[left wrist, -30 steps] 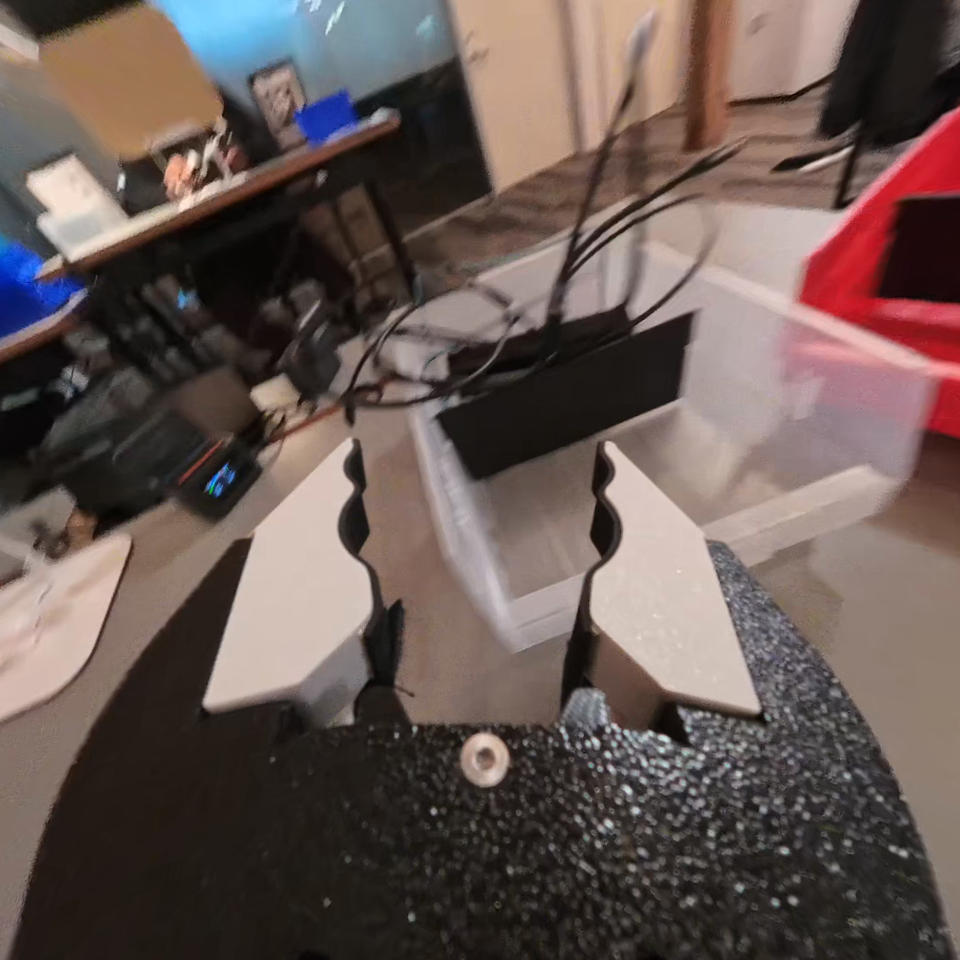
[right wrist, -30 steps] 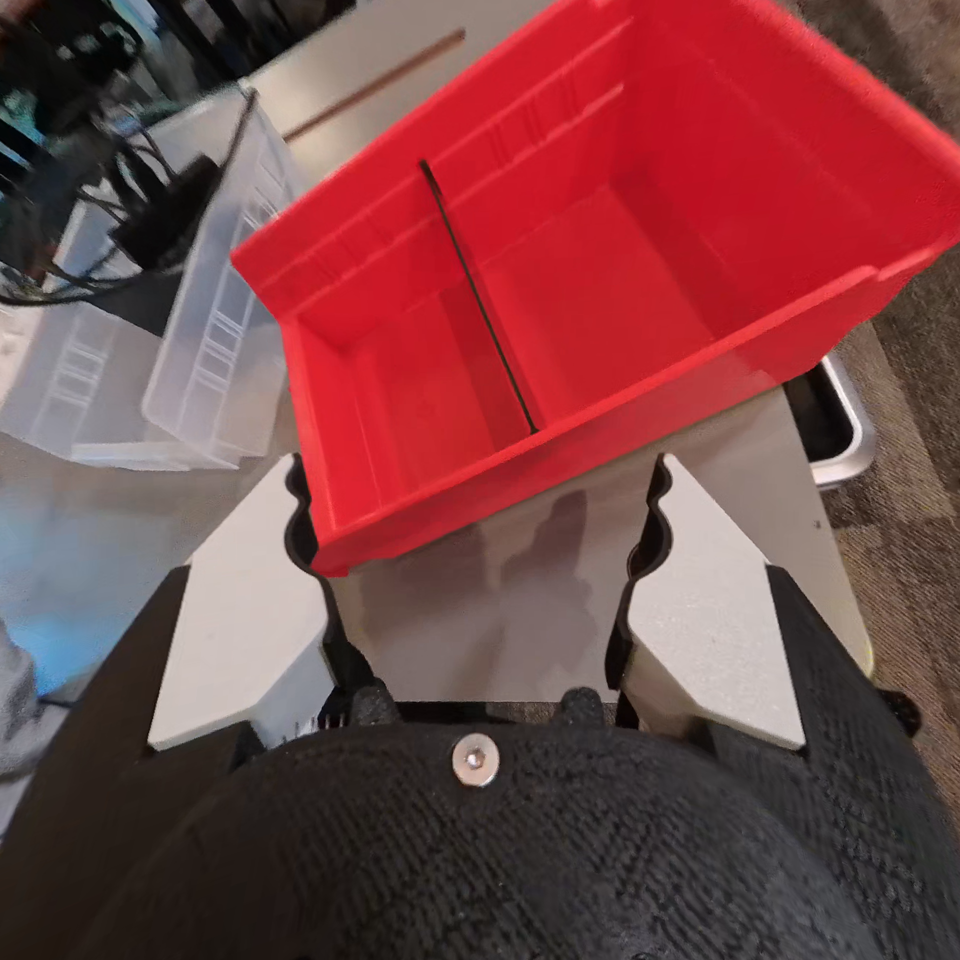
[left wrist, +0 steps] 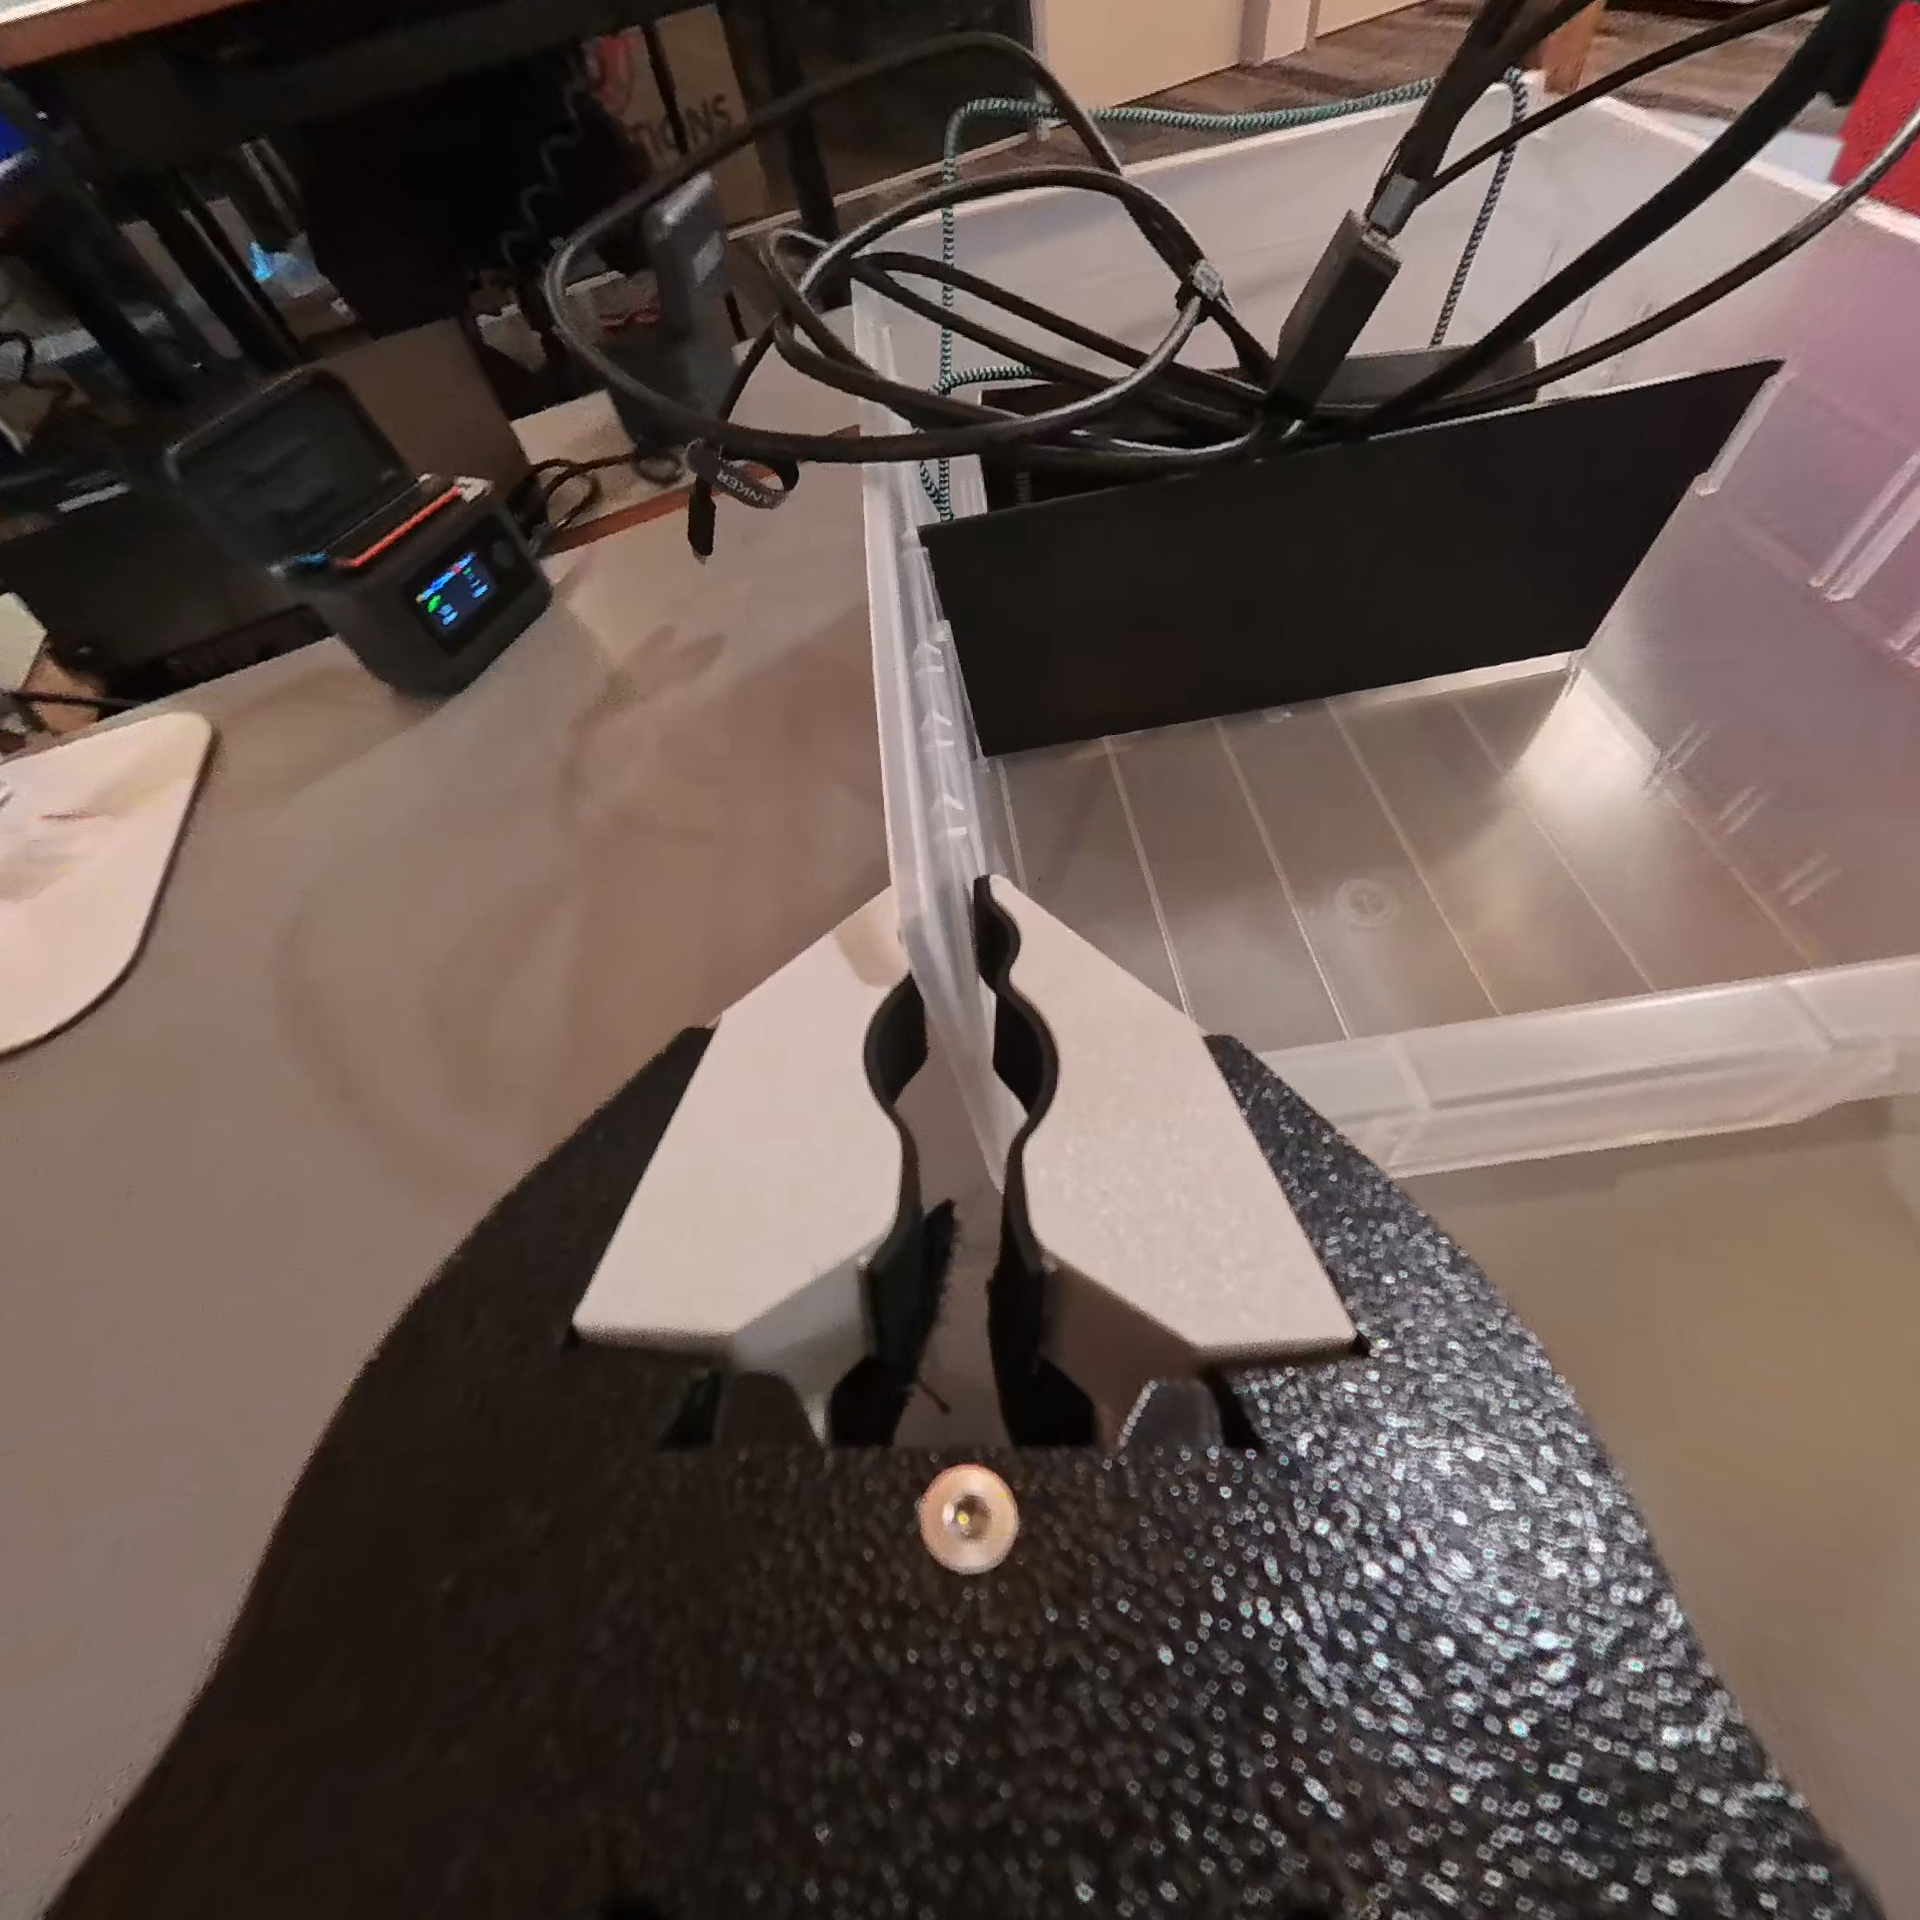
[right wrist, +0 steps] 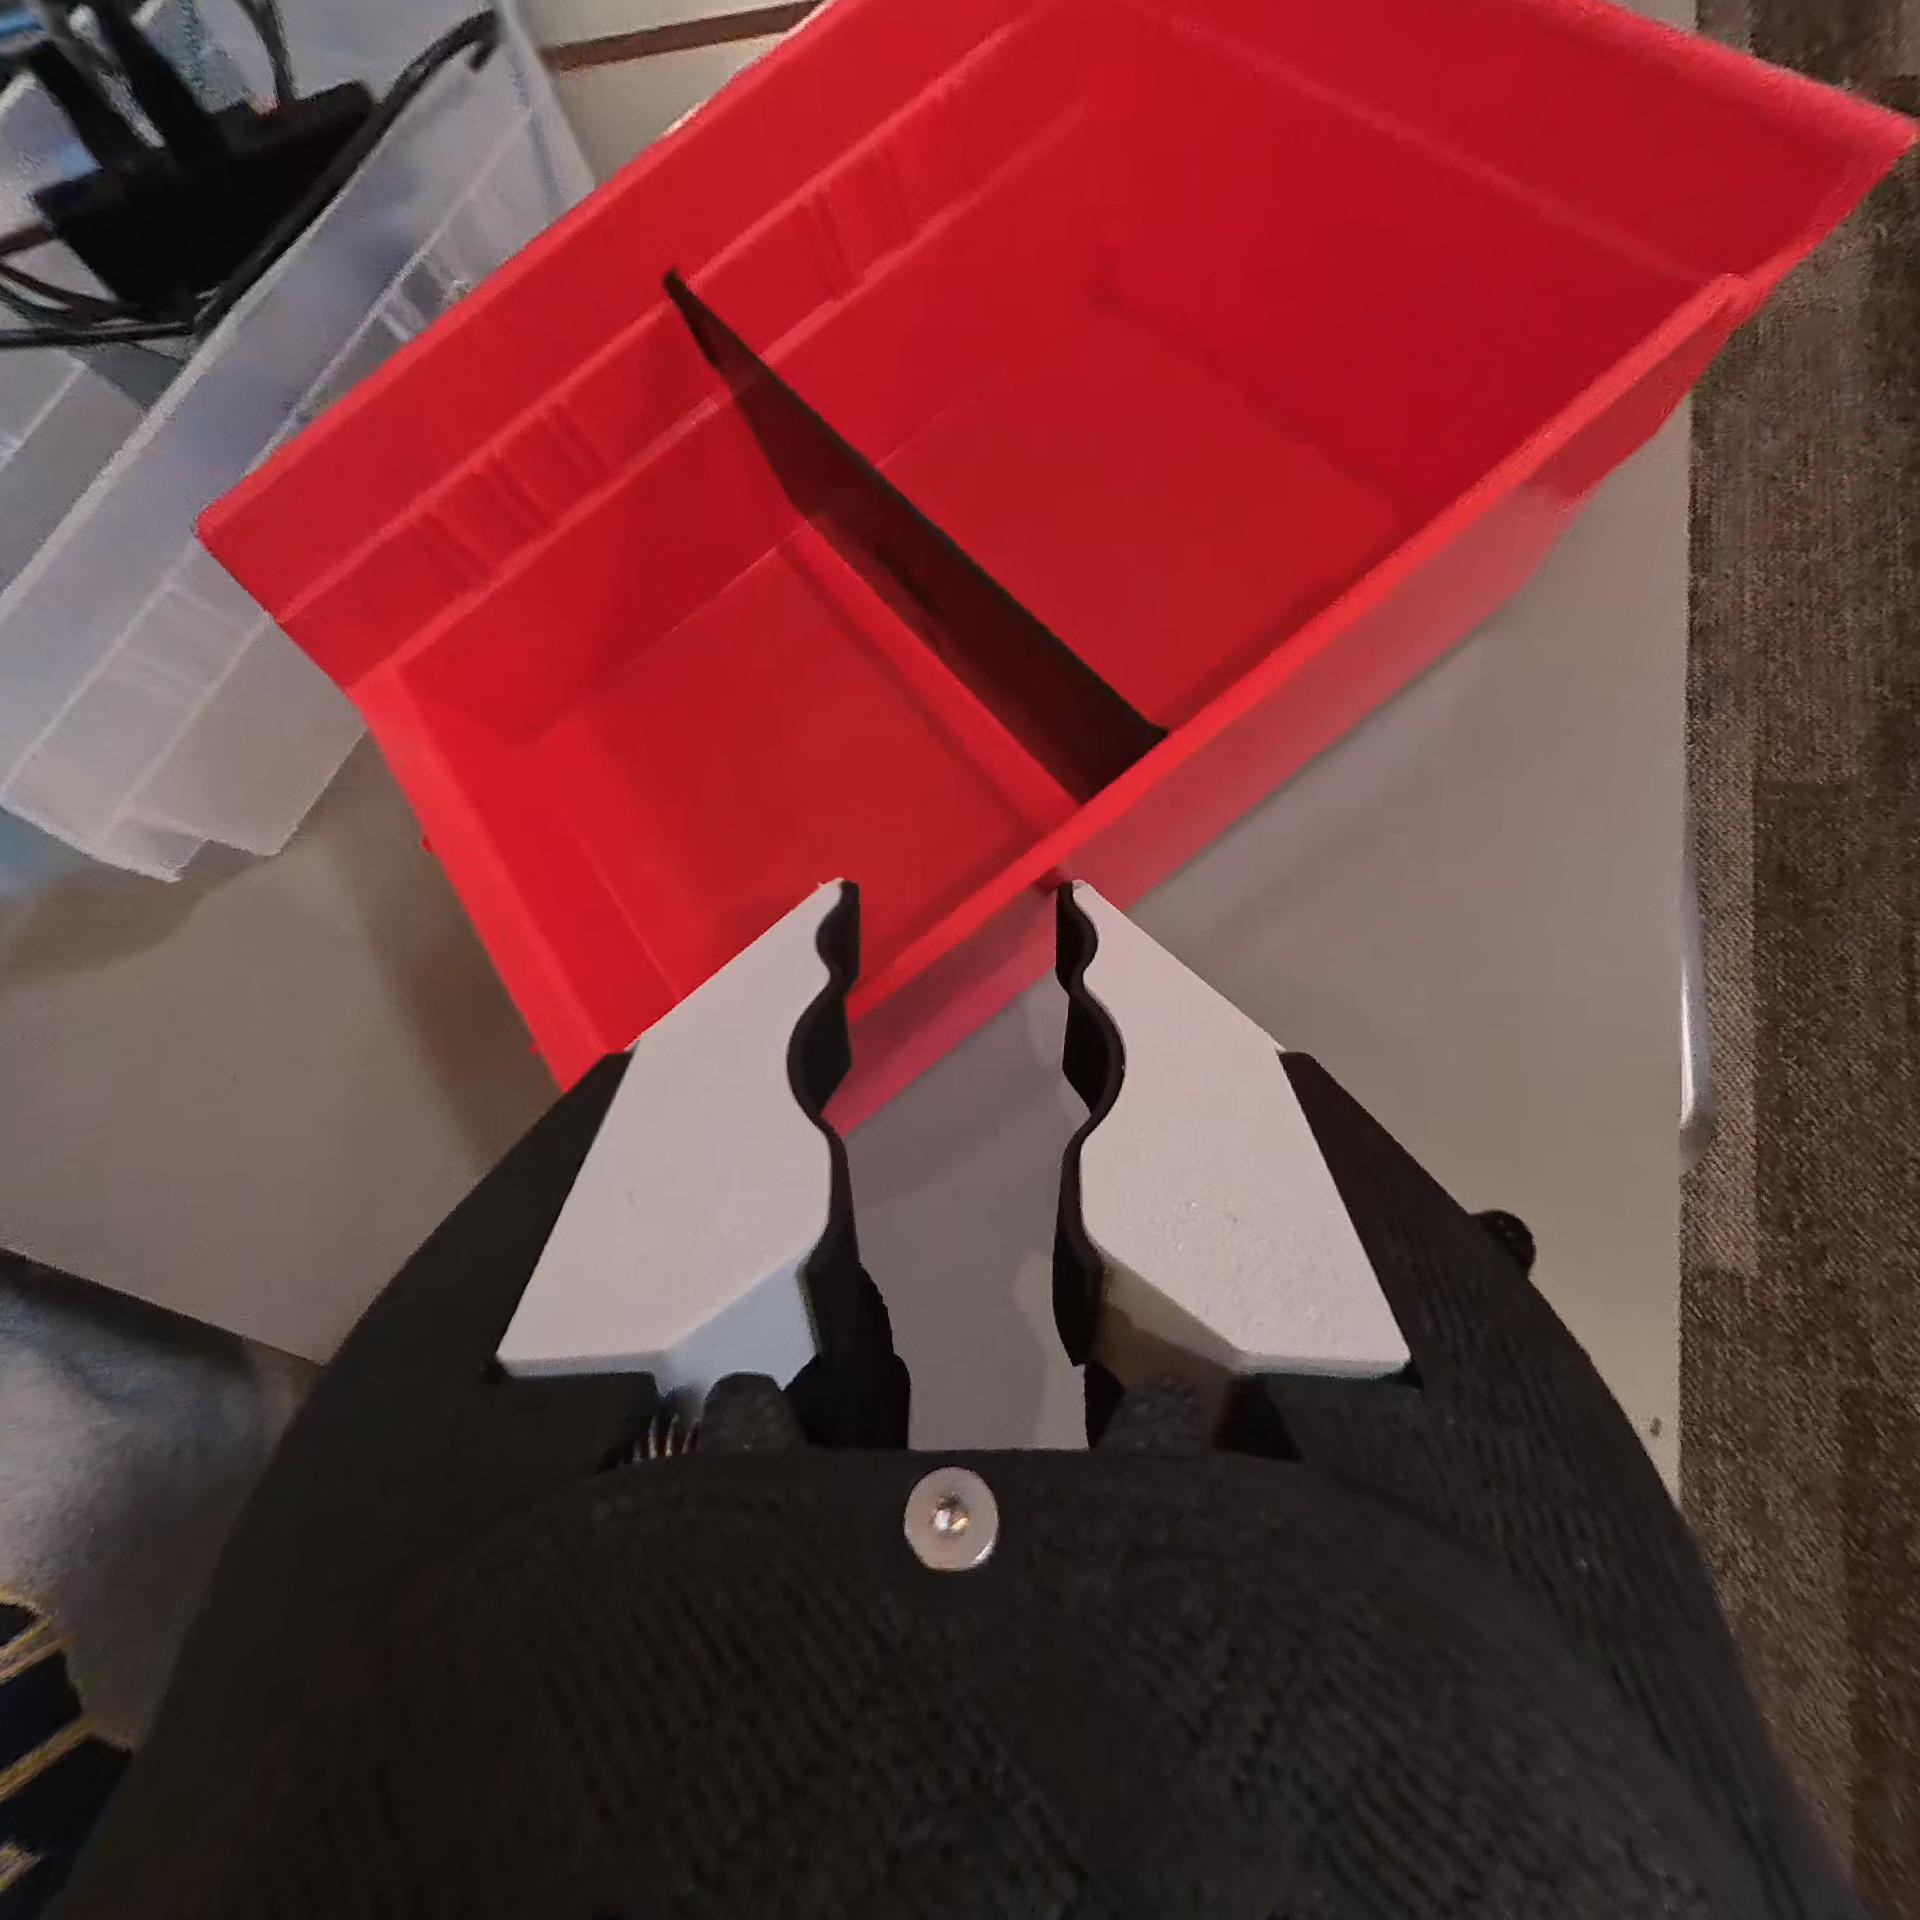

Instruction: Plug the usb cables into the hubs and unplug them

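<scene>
Clear plastic is what the left tongs [left wrist: 948,971] are clamped on: the near side wall of the clear bin [left wrist: 1558,1049], close to its front corner, pinched between the two pale fingers [left wrist: 1122,1122]. That reads as steadying or dragging the bin, not cable work yet. The usb cables [left wrist: 987,416], black ones and a green braided one, lie tangled in the far compartment behind the black divider [left wrist: 1299,582], some looping over the wall toward the bench [left wrist: 520,935]. A dark block among them may be a hub; I cannot tell for sure. The right tongs [right wrist: 956,935] hang apart and hold nothing, poised at the front lip of the red bin [right wrist: 1039,582], whose two compartments look bare.

Judged from this, plugging has not begun. The next move calls for releasing the wall, then reaching past the divider to single out one connector from the tangle.
</scene>
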The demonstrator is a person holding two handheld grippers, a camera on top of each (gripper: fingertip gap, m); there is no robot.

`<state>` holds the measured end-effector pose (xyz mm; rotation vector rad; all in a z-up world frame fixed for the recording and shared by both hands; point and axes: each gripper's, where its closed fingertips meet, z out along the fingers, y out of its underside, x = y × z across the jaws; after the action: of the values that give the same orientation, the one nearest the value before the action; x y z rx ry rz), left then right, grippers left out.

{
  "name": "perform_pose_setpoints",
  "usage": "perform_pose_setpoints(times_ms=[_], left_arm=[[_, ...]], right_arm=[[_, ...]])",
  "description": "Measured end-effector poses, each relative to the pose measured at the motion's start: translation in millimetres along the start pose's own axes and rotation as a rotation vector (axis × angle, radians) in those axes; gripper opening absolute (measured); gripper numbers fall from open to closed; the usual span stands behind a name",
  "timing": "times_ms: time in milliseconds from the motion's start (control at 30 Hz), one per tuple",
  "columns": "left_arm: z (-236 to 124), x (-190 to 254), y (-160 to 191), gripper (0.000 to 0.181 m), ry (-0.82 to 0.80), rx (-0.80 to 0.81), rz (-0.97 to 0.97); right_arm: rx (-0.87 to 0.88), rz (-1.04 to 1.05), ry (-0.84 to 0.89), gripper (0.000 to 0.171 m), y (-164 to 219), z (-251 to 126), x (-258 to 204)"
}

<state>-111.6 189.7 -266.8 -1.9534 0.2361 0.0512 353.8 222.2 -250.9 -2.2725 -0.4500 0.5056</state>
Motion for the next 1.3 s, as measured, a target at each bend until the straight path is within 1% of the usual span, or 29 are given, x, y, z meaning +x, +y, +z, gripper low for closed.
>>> perform_pose_setpoints(times_ms=[33, 100, 167, 200, 300, 367, 433, 533, 700, 867, 1000, 1167, 1267, 1300], left_arm=[[-6.3, -4.7, 3.4, 0.003, -0.008, 0.0, -0.005], [-19.5, -14.0, 10.4, 0.003, -0.028, 0.0, -0.011], [-33.0, -23.1, 17.5, 0.003, -0.054, -0.003, -0.004], [-39.8, -27.5, 21.1, 0.003, -0.068, -0.006, 0.002], [-61.3, -41.0, 32.4, 0.004, -0.106, -0.014, 0.007], [-76.2, -52.0, 40.4, 0.004, -0.133, -0.017, -0.012], [-91.2, -64.3, 48.6, 0.003, -0.157, -0.018, -0.039], [-113.7, -85.2, 61.2, 0.003, -0.198, -0.02, -0.084], [-150.2, -120.1, 82.1, 0.002, -0.282, -0.031, -0.145], [-185.2, -150.6, 101.6, 0.002, -0.359, -0.046, -0.184], [-208.0, -174.8, 115.2, 0.003, -0.39, -0.064, -0.142], [-230.8, -208.1, 128.4, 0.005, -0.424, -0.097, -0.173], [-242.3, -224.4, 135.3, 0.006, -0.455, -0.101, -0.21], [-245.2, -228.3, 137.7, 0.007, -0.465, -0.097, -0.215]], right_arm=[[-0.01, -0.002, 0.004, 0.039, 0.6, -1.3, -2.4], [-0.031, 0.041, -0.013, 0.058, 0.4, -5.2, -13.1], [-0.048, 0.115, -0.048, 0.073, 0.6, -7.5, -27.3], [-0.062, 0.133, -0.025, 0.074, 1.3, -7.6, -27.9], [-0.114, 0.115, 0.058, 0.06, 5.1, -3.4, -23.9], [-0.151, 0.084, 0.075, 0.059, 8.3, -2.2, -23.3], [-0.145, -0.035, 0.162, 0.024, 9.5, -8.0, -7.9], [-0.131, -0.172, 0.167, 0.024, 12.5, -12.7, -0.6], [-0.096, -0.238, 0.147, 0.021, 10.9, -15.8, 3.8], [-0.061, -0.35, 0.115, 0.021, 8.5, -15.0, 1.3], [-0.04, -0.385, 0.043, 0.021, 7.8, -13.0, -4.3], [-0.016, -0.43, -0.08, 0.02, 12.5, -13.7, -20.1], [-0.042, -0.388, -0.11, 0.021, 16.4, -15.0, -25.0], [-0.053, -0.355, -0.098, 0.026, 16.1, -15.5, -23.9]])
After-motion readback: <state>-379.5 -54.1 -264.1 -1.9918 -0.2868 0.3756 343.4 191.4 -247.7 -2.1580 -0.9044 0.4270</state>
